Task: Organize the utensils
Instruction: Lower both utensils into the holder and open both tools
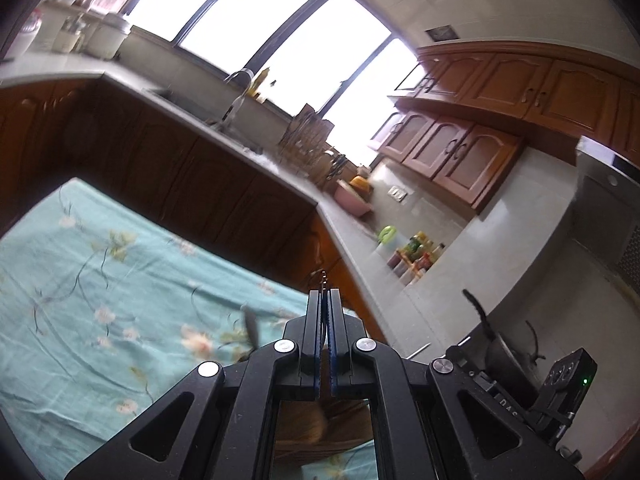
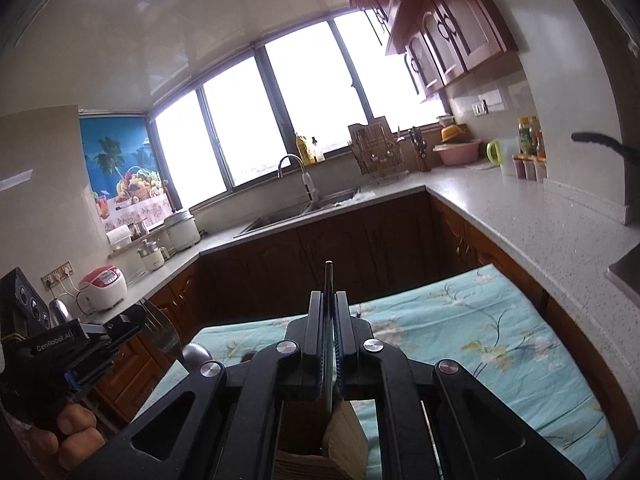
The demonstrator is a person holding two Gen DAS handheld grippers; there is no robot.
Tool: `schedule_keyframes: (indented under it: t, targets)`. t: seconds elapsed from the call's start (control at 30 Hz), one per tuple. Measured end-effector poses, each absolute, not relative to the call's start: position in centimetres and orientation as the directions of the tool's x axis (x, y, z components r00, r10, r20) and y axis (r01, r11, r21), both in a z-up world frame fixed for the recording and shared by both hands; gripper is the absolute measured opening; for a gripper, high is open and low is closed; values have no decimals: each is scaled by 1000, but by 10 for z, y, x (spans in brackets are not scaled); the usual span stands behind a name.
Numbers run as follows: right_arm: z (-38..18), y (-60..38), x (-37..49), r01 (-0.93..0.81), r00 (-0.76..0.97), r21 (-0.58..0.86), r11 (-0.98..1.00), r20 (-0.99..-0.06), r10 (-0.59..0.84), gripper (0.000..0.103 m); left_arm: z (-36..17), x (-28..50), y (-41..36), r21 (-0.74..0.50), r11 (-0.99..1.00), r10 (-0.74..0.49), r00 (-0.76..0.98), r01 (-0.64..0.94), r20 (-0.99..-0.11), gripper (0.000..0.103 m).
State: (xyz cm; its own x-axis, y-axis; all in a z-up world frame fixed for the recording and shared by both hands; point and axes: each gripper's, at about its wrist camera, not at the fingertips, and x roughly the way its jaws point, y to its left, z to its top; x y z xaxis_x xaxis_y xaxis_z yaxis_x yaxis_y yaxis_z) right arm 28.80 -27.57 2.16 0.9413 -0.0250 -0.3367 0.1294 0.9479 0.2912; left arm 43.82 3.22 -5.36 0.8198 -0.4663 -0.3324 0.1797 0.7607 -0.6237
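A table is seen covered by a light teal cloth (image 2: 472, 320) printed with pale blossoms and dark, thin branches; the cloth (image 1: 100, 280) is lightly creased and hangs over the far edge. A wooden box-like holder (image 2: 304, 436) is seen at the near edge of the cloth, directly below the camera, with an angled wooden partition inside; its full shape is hidden by the tool in front. A rounded metal object (image 2: 196, 354) is glimpsed low at the cloth's left edge; whether it rests on the cloth cannot be told.
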Motion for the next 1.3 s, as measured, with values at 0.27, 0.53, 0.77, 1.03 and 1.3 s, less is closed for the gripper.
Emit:
schedule_keyframes:
  t: [0.27, 0.53, 0.77, 1.03, 1.3]
  targets:
    - [-8, -277, 295, 138, 925, 319, 938, -380, -6, 4, -81, 453, 32, -621, 768, -460, 808, 155, -368, 1]
    - [-7, -275, 294, 142, 921, 299, 944, -390, -15, 5, -74, 439, 29, -596, 786, -452, 812, 166, -370, 2]
    - [-7, -277, 296, 141, 918, 311, 940, -396, -6, 8, -69, 434, 33, -599, 785, -452, 806, 158, -382, 2]
    - [-9, -279, 297, 138, 916, 325, 936, -402, 4, 15, -66, 428, 34, -592, 793, -443, 803, 143, -399, 10]
    - [-9, -285, 293, 147, 920, 350, 925, -391, 1, 49, -60, 422, 33, -581, 803, -429, 807, 135, -406, 29]
